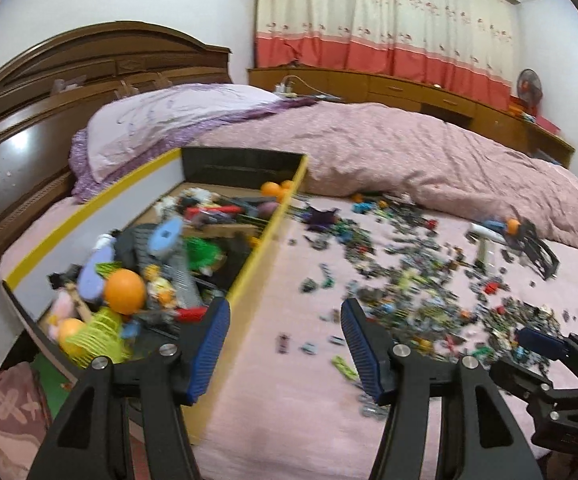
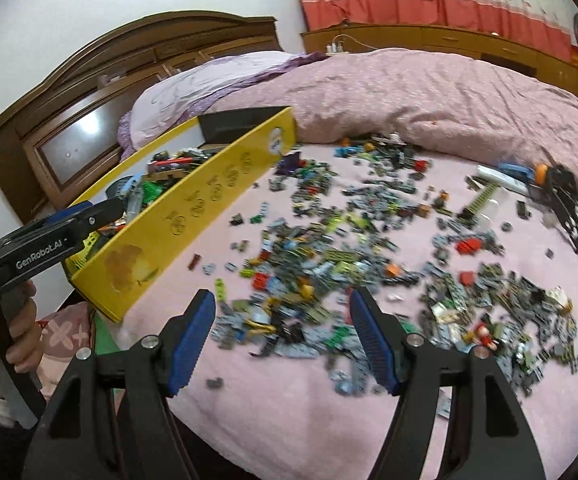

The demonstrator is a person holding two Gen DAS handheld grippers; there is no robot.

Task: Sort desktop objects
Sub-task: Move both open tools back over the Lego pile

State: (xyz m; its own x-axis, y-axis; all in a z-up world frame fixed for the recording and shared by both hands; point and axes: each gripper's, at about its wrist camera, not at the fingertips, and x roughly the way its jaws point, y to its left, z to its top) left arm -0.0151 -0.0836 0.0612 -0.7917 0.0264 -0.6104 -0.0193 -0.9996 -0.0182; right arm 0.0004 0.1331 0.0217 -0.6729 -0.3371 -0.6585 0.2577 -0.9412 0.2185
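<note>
A yellow-edged cardboard box lies on a pink bed, full of toys, among them an orange ball. To its right a wide scatter of small building bricks covers the sheet. My left gripper stands open and empty over the box's right wall and the bare sheet. My right gripper is open too, with nothing held, above the near edge of the brick pile. In the right wrist view the left gripper reaches over the box, held by a hand.
A black plastic frame and a white tube lie at the far right of the bricks. A rumpled pink quilt and pillow bound the far side. A wooden headboard stands at left.
</note>
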